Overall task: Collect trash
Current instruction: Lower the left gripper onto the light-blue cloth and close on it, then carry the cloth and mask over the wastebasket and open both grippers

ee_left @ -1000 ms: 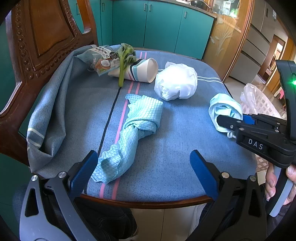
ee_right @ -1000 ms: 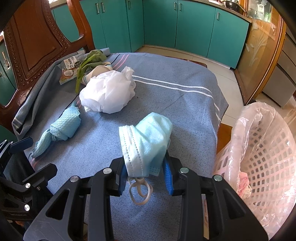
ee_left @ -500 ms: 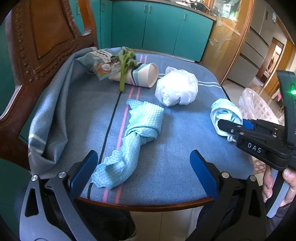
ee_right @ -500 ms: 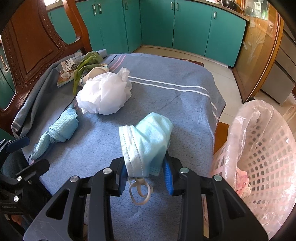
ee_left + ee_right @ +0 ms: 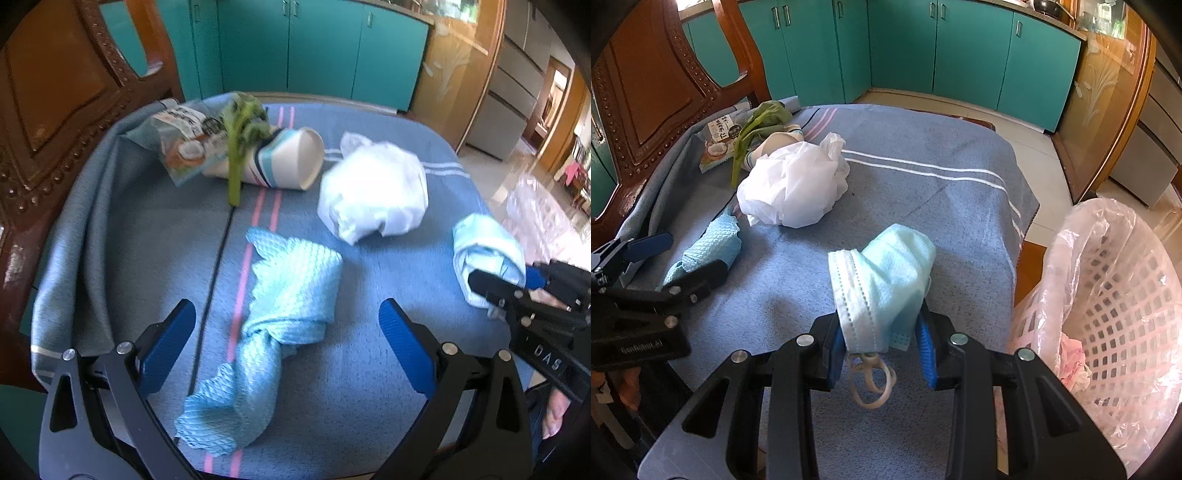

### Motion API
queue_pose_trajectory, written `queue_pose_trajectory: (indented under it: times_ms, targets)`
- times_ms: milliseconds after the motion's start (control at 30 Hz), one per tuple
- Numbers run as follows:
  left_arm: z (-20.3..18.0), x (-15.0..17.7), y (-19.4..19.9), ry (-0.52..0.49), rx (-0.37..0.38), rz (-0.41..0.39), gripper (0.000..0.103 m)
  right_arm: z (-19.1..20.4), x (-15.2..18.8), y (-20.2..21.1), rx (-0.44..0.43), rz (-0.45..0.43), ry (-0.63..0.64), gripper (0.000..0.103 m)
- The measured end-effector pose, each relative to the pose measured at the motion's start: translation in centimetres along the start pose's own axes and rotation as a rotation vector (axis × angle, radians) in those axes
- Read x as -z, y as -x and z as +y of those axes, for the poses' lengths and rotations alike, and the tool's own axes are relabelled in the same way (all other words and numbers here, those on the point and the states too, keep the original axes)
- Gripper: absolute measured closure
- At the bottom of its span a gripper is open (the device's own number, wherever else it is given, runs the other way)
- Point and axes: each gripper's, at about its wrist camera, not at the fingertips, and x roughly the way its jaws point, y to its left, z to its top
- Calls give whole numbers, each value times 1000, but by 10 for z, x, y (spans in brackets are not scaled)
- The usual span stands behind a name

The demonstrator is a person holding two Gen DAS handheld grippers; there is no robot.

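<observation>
Open cloth [image 5: 923, 177] between right gripper [image 5: 882, 347] and basket [image 5: 1115, 295]: nothing on that stretch, basket mouth unobstructed from above. Left gripper [image 5: 284, 343] jaws wide, straddling the rag [image 5: 280, 306]; bare cloth on both sides of it. Far side is crowded: plastic bag [image 5: 373, 195], paper cup [image 5: 288, 158], green stalk [image 5: 240, 147] and wrapper [image 5: 181, 140] bunched together, cup and stalk touching. Chair back [image 5: 55, 110] walls off the left edge. Gap between bag and cup looks narrow, blur makes it hard to judge.
</observation>
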Motion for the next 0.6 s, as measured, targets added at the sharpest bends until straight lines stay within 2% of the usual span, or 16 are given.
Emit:
queue_pose_trajectory:
  times_ms: [100, 167, 300, 367, 467, 600]
  targets:
    - [0, 2, -6, 1, -30, 7, 8, 1, -1, -3, 2, 5, 1, 69]
    - [1, 3, -10, 7, -31, 19, 21, 2, -1, -3, 3, 6, 5, 69]
    - [5, 7, -12, 20, -26, 10, 30, 3, 0, -4, 5, 8, 7, 69]
    - [6, 9, -10, 14, -20, -2, 43, 3, 0, -4, 7, 10, 6, 69]
    - [3, 10, -8, 2, -8, -2, 56, 3, 1, -5, 7, 11, 8, 69]
    - [-1, 9, -7, -6, -12, -4, 61, 3, 1, -5, 7, 10, 10, 69]
